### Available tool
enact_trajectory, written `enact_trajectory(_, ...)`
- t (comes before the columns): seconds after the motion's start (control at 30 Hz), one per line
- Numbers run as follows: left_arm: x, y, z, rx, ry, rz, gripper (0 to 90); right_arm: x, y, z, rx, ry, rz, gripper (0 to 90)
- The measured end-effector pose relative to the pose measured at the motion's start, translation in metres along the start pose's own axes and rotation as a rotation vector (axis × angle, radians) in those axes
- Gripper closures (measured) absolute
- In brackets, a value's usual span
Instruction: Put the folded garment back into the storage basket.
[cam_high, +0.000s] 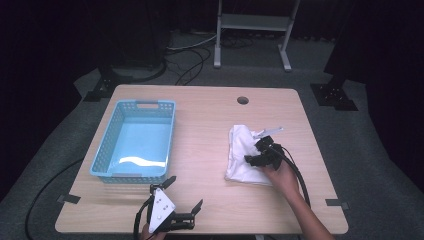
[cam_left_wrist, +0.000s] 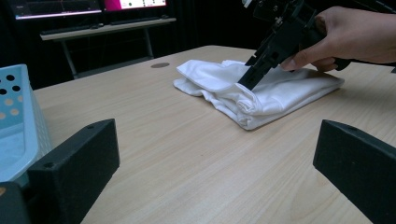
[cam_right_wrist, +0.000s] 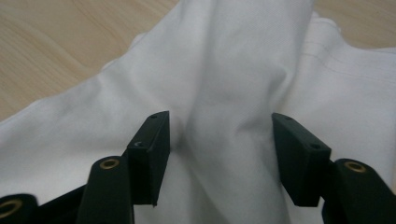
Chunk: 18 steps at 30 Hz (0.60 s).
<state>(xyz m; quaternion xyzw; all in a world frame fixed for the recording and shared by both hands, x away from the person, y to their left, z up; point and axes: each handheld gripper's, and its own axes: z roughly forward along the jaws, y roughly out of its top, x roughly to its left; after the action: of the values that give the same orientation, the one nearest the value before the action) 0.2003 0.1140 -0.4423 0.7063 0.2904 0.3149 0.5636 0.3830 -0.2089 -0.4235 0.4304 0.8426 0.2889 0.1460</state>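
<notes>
Two grippers are at work over a pale wooden table (cam_high: 205, 150). The right gripper (cam_high: 261, 152) is down on a folded white cloth (cam_high: 242, 150) that lies on the right half of the table, well apart from the light blue basket (cam_high: 115, 145) on the left half. In the right gripper view its two black jaws stand about half open, one on each side of a raised ridge of the cloth (cam_right_wrist: 224, 93); the fabric bunches up between them and the left jaw's inner face touches it, but whether the right jaw presses on it I cannot tell, so a firm hold is not sure. The left gripper view shows that gripper (cam_left_wrist: 250, 77) from the side, tilted steeply with its tips sunk into the upper fold of the cloth (cam_left_wrist: 261, 91), and a hand (cam_left_wrist: 350, 35) wrapped round its body. The left gripper (cam_high: 185, 192) sits near the front edge of the table, just in front of the basket's near wall. Its jaws are wide apart with bare tabletop between them and nothing held
</notes>
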Motion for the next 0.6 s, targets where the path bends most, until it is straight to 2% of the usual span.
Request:
enact_trajectory(0.27,0.0,0.0,0.0,-0.001,0.002,0.001,0.0,-0.0008,-0.001,-0.002,-0.013,0.006,0.008,59.1)
enact_trajectory(0.37,0.0002,0.0,0.0,0.0,0.001,-0.001,0.0,-0.0024,0.0001,-0.0022,-0.007,0.004,0.01,62.7)
enact_trajectory(0.6,0.0001,0.0,-0.0001,-0.001,0.001,0.0,0.0,-0.0015,0.0009,-0.0015,-0.002,-0.005,-0.007,61.5)
